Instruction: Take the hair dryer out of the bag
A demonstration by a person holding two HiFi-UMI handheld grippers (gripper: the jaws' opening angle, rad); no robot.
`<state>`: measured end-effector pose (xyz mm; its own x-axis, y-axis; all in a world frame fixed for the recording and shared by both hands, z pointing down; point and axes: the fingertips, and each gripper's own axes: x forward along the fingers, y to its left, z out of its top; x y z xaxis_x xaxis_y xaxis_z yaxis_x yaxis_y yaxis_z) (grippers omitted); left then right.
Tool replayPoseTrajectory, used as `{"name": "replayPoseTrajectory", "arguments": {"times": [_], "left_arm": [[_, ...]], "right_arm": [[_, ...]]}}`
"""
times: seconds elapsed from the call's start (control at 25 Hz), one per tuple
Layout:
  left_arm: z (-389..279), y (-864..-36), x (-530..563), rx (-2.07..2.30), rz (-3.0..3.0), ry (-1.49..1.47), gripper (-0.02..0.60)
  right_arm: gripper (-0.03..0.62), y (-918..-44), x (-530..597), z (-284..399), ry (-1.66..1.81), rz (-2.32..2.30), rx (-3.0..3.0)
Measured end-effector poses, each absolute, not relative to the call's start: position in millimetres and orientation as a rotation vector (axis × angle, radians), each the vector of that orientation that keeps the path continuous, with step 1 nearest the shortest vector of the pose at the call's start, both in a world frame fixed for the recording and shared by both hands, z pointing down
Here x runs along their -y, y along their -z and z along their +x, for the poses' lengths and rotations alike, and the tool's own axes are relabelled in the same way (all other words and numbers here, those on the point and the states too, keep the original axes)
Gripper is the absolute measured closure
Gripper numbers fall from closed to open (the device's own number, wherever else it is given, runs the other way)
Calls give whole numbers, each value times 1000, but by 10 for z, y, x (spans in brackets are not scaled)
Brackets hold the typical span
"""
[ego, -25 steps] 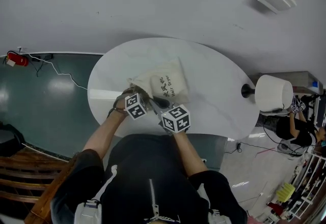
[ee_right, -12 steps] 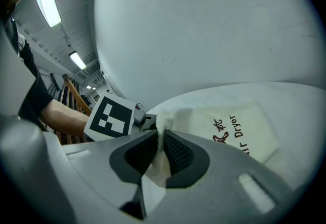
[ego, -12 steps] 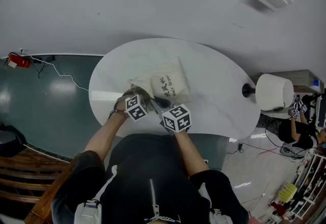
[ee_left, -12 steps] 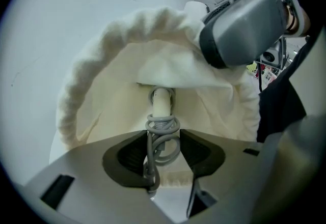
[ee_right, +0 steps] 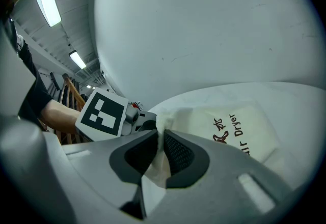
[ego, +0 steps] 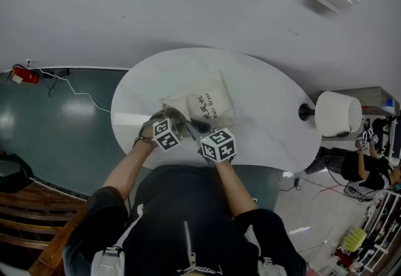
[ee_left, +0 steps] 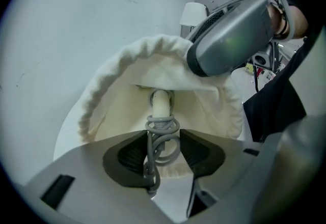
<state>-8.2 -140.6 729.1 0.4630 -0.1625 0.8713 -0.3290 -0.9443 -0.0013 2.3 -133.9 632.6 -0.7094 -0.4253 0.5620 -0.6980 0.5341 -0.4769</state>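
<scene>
A cream drawstring bag (ego: 205,104) printed "Hair Dryer" lies on the white oval table (ego: 269,99). In the left gripper view its mouth (ee_left: 112,95) gapes toward me, and inside shows the white handle of the hair dryer (ee_left: 161,102) with its grey coiled cord (ee_left: 162,134). My left gripper (ee_left: 163,141) is shut on that cord at the bag's mouth. My right gripper (ee_right: 160,139) is shut on a fold of the bag's rim (ee_right: 164,121), holding the upper edge up. In the head view both grippers, left (ego: 180,122) and right (ego: 199,127), meet at the bag's near end.
A lamp with a white shade (ego: 337,115) stands off the table's right end. On the green floor at the left lie a red object (ego: 19,74) and cables. A wooden bench (ego: 25,206) is at the lower left. Another person (ego: 360,162) is at the far right.
</scene>
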Motion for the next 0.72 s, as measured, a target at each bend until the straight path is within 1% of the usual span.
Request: {"name": "replayPoseTrajectory", "arguments": {"times": [0.72], "left_arm": [[-296, -7182, 1326, 469, 2515, -1494, 379]], "right_arm": [[554, -6348, 1352, 14, -982, 923, 2398]]}}
